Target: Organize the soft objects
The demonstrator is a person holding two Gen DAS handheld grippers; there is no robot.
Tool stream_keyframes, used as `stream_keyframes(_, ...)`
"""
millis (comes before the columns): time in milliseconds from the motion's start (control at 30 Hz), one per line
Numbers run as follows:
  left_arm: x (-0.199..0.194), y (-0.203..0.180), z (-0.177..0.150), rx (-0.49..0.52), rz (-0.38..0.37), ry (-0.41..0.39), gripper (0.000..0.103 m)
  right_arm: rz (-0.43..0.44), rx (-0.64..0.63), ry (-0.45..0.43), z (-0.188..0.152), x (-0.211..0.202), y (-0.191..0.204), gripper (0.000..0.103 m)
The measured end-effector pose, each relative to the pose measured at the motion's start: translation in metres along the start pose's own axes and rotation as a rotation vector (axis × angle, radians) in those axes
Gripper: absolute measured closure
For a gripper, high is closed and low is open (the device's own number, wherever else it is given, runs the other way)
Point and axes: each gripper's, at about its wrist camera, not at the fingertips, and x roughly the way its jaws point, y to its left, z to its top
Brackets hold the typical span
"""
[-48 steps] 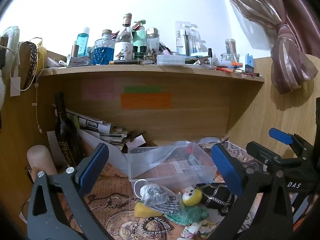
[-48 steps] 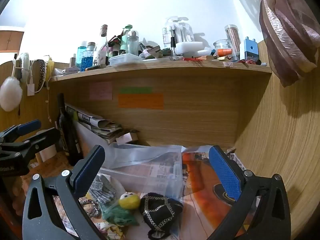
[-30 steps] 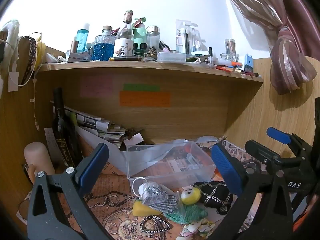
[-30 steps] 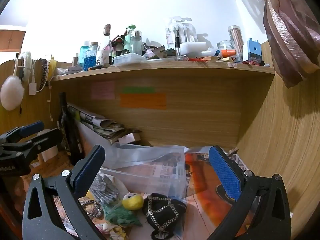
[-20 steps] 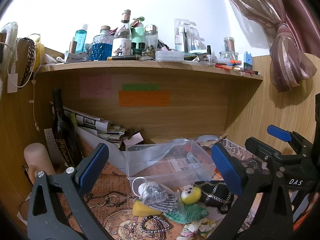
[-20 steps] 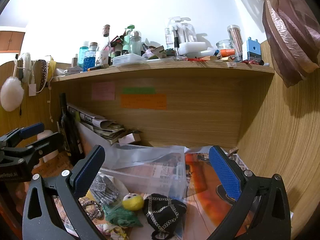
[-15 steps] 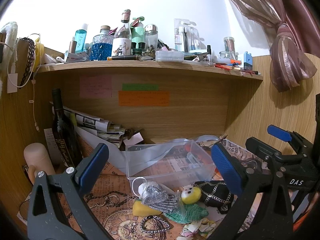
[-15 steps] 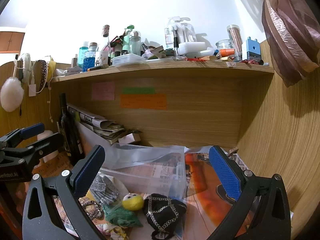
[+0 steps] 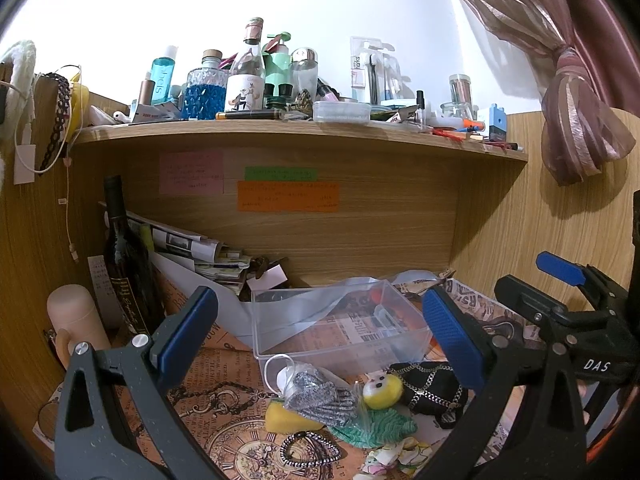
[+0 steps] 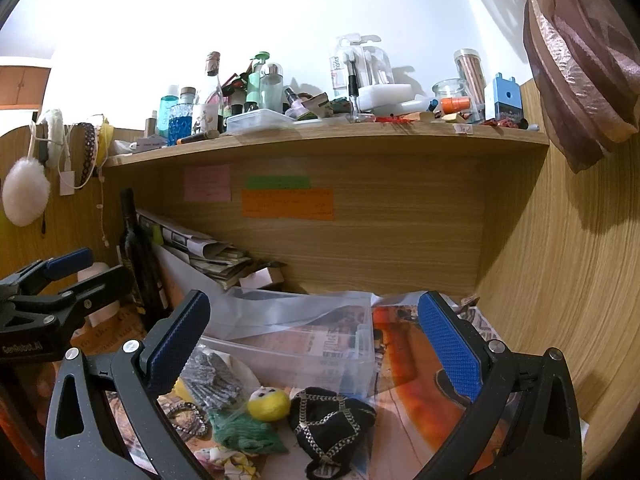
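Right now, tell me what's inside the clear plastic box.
The clear plastic box holds no soft items; only a translucent sheet drapes into it. Printed paper shows through its floor. The back corner under the sheet is hidden.

Left gripper [image 9: 320,316]: jaws spread wide, nothing between the 2 blue pads [image 9: 184,326], held level and aimed forward. Right gripper [image 10: 316,328]: jaws equally wide, blue pads [image 10: 448,350] bare, also level, aimed forward. Each shows in the other's view, left gripper at the far left edge, right gripper at the far right edge, side by side, apart, not touching
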Motion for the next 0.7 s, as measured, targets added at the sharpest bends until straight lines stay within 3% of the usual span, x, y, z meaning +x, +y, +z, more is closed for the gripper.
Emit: stream_keyframes(700, 0.0007, -0.0021, -0.0006, -0.003, -0.011, -0.002, 0.000, -0.001, 0.002, 0.000, -0.0001, -0.0002, 0.0007, 0.000)
